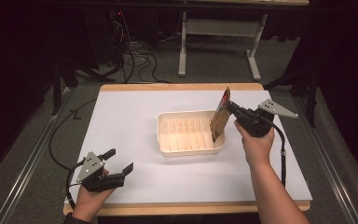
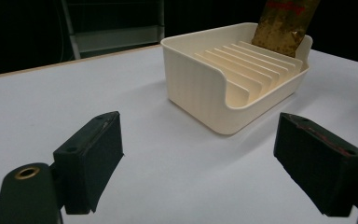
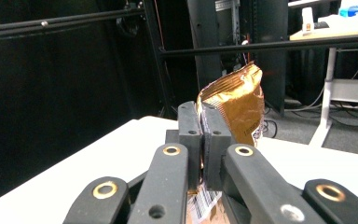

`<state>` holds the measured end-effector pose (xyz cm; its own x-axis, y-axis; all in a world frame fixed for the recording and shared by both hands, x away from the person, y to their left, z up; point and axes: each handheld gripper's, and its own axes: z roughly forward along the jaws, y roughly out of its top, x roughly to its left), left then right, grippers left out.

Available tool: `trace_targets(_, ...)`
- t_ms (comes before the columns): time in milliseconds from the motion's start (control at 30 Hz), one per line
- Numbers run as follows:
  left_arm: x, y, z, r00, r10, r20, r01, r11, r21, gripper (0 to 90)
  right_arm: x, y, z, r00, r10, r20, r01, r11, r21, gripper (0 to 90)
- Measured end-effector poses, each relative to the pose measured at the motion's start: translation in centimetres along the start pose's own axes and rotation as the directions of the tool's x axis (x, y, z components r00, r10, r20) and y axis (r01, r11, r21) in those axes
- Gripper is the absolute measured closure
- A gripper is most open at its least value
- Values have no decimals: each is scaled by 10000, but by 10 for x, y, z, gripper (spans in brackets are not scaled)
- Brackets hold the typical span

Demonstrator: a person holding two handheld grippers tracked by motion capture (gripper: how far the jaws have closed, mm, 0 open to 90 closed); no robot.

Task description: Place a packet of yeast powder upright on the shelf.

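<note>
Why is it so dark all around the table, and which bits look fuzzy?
High view: light falls on the white table alone, and the room behind stays dim. Left gripper view: the near black fingers look soft, the cream rack sharper. Right gripper view: the gold packet shines against a black backdrop.

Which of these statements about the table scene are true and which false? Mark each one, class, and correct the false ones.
1. The right tongs are clamped on a flat golden-brown foil packet. True.
2. The packet lies flat on the white tabletop. False: it stands upright, its lower end in the cream plastic slotted rack.
3. The left tongs are open with nothing between them. True.
4. The packet stands at the rack's left end. False: in the high view it is at the right end.
5. The left tongs touch the rack. False: they are apart from it.
</note>
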<state>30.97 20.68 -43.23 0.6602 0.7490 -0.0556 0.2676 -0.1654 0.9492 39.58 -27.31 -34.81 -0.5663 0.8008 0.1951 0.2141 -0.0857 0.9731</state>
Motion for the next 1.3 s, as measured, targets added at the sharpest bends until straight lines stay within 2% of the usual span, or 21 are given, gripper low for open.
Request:
trace_targets(433, 0, 0, 0, 10000, 3, -20, -3, 10000, -33, 159, -6, -27, 15, 9994, 170, 313, -194, 9966, 805, 889)
trace_targets(533, 0, 0, 0, 10000, 2, -25, -2, 10000, -39, 159, -10, -31, 15, 9992, 305, 268, -324, 9966, 763, 887)
trace_targets(733, 0, 0, 0, 10000, -2, -23, 2, 10000, -35, 159, -8, -29, 15, 9991, 287, 306, -310, 9965, 780, 857)
trace_targets(900, 0, 0, 0, 10000, -3, -13, 3, 10000, -29, 159, -9, -27, 15, 9989, 355, 296, -378, 9960, 812, 717)
trace_targets(1133, 0, 0, 0, 10000, -15, 4, 15, 10000, -19, 159, 0, -21, 18, 9953, -121, 958, 22, 9947, 1033, 422)
trace_targets(1300, 0, 0, 0, 10000, 6, 8, -6, 10000, 10, 159, 3, -19, 21, 9919, -402, 1205, 258, 9926, 1188, 304)
